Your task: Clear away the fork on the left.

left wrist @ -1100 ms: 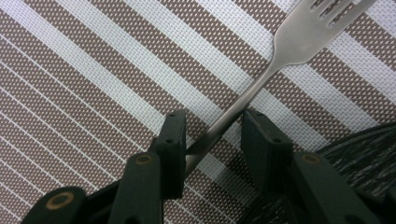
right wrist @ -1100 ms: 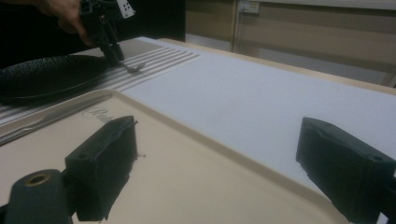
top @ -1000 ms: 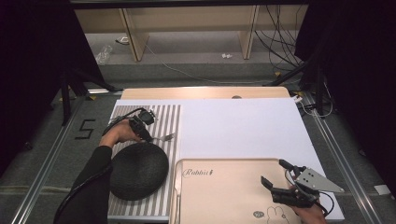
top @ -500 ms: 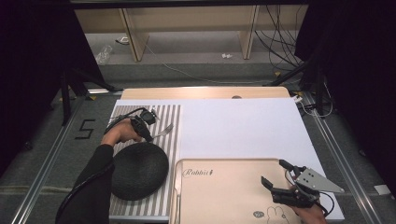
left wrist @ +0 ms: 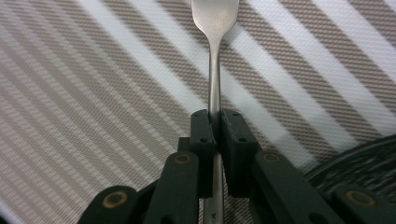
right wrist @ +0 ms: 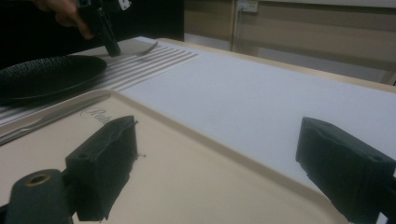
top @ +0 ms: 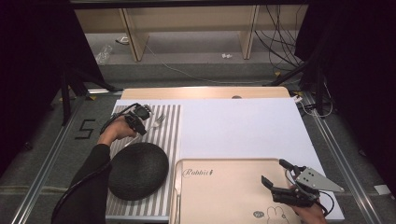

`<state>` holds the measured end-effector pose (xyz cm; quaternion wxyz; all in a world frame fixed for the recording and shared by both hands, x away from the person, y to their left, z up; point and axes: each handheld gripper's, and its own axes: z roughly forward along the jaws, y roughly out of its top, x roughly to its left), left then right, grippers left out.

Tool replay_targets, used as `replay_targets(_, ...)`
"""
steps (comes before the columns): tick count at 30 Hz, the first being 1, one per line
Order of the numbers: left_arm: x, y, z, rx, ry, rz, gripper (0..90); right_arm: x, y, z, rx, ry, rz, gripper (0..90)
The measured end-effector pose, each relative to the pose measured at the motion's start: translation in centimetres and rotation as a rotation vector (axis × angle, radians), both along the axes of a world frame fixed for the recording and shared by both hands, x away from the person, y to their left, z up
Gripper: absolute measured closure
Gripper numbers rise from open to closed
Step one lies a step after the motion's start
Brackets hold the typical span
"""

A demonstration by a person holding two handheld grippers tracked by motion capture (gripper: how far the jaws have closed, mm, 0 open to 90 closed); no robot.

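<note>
A silver fork [left wrist: 214,70] lies on the striped placemat [top: 170,126] at the table's left. My left gripper [left wrist: 215,122] is shut on the fork's handle, the pads pressing it from both sides. Its jaws have just been closing with the handle between them. From above, the left gripper [top: 142,122] sits beyond a black round plate [top: 137,170], with the fork [top: 159,120] pointing right from it. My right gripper [top: 274,171] hovers open over a beige tray [top: 219,196] at the front right, nothing between its jaws [right wrist: 215,154].
A white sheet [top: 233,126] covers the middle and right of the table. The tray bears "Rabbit" lettering and a small rabbit print. A silver utensil [right wrist: 46,119] lies along the tray's left rim. Wooden shelving and cables stand beyond the far edge.
The left hand has shifted only slightly at the fork. The right gripper and the plate have stayed where they were.
</note>
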<state>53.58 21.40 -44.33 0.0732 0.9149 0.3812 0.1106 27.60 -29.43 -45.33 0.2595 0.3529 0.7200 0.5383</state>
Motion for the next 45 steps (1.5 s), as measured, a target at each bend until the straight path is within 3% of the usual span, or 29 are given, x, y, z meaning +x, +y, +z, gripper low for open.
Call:
replay_targets(3, -0.1, 0.5, 0.9, 0.018, -0.037, 0.038, 83.3, 0.0, 0.0, 0.0, -0.003, -0.004, 0.001, 13.3)
replay_targets(7, -0.5, 1.3, 2.3, -0.01, -0.069, 0.083, 83.3, -0.1, 0.0, 0.1, -0.005, -0.003, 0.003, 13.3)
replay_targets(10, -1.2, 1.5, 3.5, -0.091, -0.081, 0.117, 83.3, -0.1, 0.0, 0.1, -0.002, -0.002, 0.001, 13.3)
replay_targets(13, -2.3, 1.5, 4.6, -0.211, -0.079, 0.13, 83.3, -0.1, 0.0, 0.1, 0.0, -0.003, 0.0, 13.3)
replay_targets(15, -2.9, 1.3, 5.1, -0.244, -0.099, 0.121, 83.4, -0.1, 0.1, 0.1, 0.0, -0.005, 0.0, 13.3)
replay_targets(22, -4.7, 0.4, 6.5, -0.395, -0.082, 0.08, 83.4, -0.1, 0.1, 0.1, 0.001, -0.007, -0.003, 13.3)
replay_targets(24, -5.3, 0.2, 6.7, -0.424, -0.092, 0.071, 83.4, -0.2, 0.0, 0.1, -0.002, -0.006, -0.003, 13.3)
replay_targets(27, -6.4, -0.2, 6.8, -0.49, -0.076, 0.049, 83.4, -0.2, 0.0, 0.2, -0.004, -0.007, -0.003, 13.3)
replay_targets(33, -9.1, -1.6, 6.6, -0.574, -0.079, -0.01, 83.4, -0.1, 0.1, 0.1, 0.0, -0.006, -0.003, 13.3)
replay_targets(42, -12.8, -4.5, 5.5, -0.632, -0.059, -0.111, 83.4, -0.2, 0.1, 0.1, -0.004, -0.01, 0.0, 13.3)
replay_targets(45, -14.0, -5.5, 5.0, -0.608, -0.051, -0.132, 83.4, -0.2, 0.2, 0.1, -0.002, -0.01, 0.001, 13.3)
